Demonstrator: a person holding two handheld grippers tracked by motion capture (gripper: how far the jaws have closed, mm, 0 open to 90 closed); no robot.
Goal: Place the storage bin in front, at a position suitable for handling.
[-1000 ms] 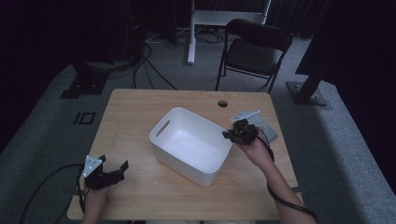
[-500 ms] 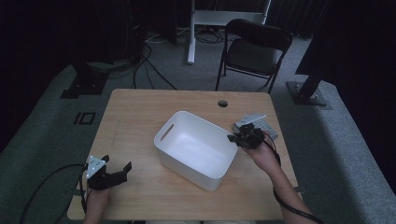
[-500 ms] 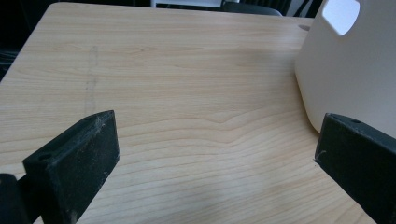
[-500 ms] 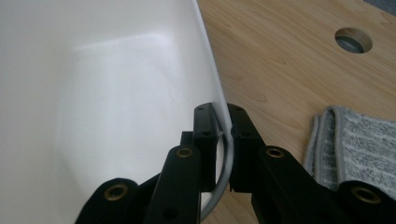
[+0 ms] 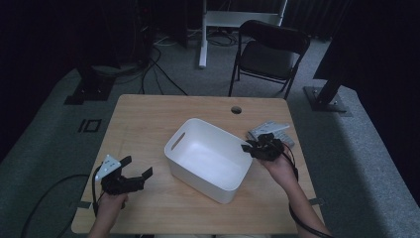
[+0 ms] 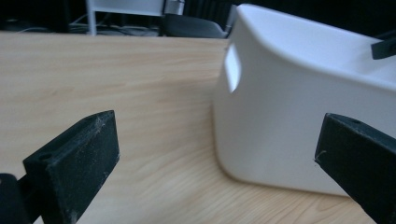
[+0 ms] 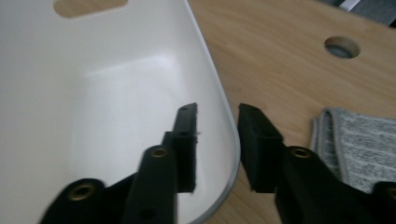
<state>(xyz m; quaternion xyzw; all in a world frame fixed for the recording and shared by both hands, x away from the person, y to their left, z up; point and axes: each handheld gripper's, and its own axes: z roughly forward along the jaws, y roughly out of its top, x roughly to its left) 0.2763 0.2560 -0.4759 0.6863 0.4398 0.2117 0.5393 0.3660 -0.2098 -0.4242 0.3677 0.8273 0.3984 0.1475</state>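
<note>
Straddling the rim of the white bin (image 7: pixel 93 93), our right gripper (image 7: pixel 217 140) has one jaw inside the wall and one outside, parted with a slim gap each side; our left gripper (image 5: pixel 130 174) sits spread wide on the wooden table (image 5: pixel 143 124), well apart. Since a second ago the bin has slid nearer to us. It is smooth, glossy plastic with rounded corners and a slot handle; a folded grey cloth (image 7: pixel 359 144) lies just beside it.

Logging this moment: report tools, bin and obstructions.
Right tool straddles the rim of the white bin, jaws not quite closed. Left tool open, apart from bin, holding nothing. Folded grey cloth on table beside right tool; nothing blocking.
</note>
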